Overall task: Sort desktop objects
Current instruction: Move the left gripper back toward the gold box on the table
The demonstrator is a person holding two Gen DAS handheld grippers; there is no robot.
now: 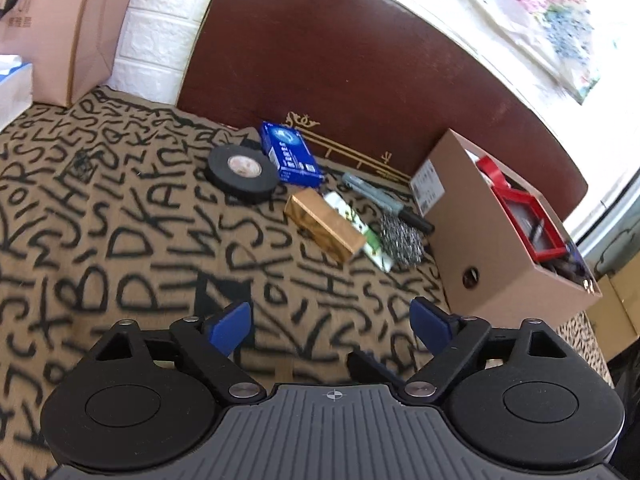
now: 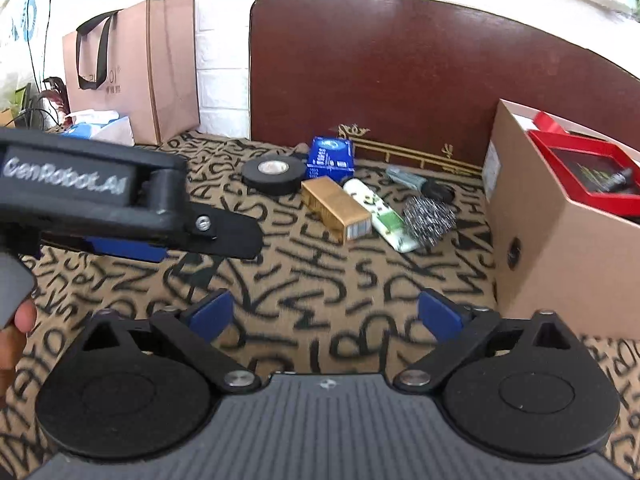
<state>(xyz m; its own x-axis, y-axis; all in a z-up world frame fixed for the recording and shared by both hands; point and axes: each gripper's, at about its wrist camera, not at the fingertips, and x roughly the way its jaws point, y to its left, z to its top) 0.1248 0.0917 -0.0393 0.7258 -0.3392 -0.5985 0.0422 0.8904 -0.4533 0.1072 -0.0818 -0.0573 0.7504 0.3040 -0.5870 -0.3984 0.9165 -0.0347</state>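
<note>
On the letter-print cloth lie a black tape roll (image 1: 242,173) (image 2: 273,174), a blue box (image 1: 291,155) (image 2: 330,157), a gold box (image 1: 324,225) (image 2: 336,209), a white-green tube (image 1: 358,230) (image 2: 380,214), a steel scourer (image 1: 401,239) (image 2: 428,214) and a grey marker (image 1: 384,200) (image 2: 416,182). My left gripper (image 1: 331,324) is open and empty, short of them. My right gripper (image 2: 326,316) is open and empty. The left gripper's body also shows in the right wrist view (image 2: 132,200).
A cardboard box (image 1: 500,248) (image 2: 560,240) at the right holds a red case (image 1: 528,216) (image 2: 592,176). A brown headboard (image 1: 360,60) (image 2: 400,60) stands behind. A pink paper bag (image 2: 132,68) (image 1: 60,32) stands far left by the white wall.
</note>
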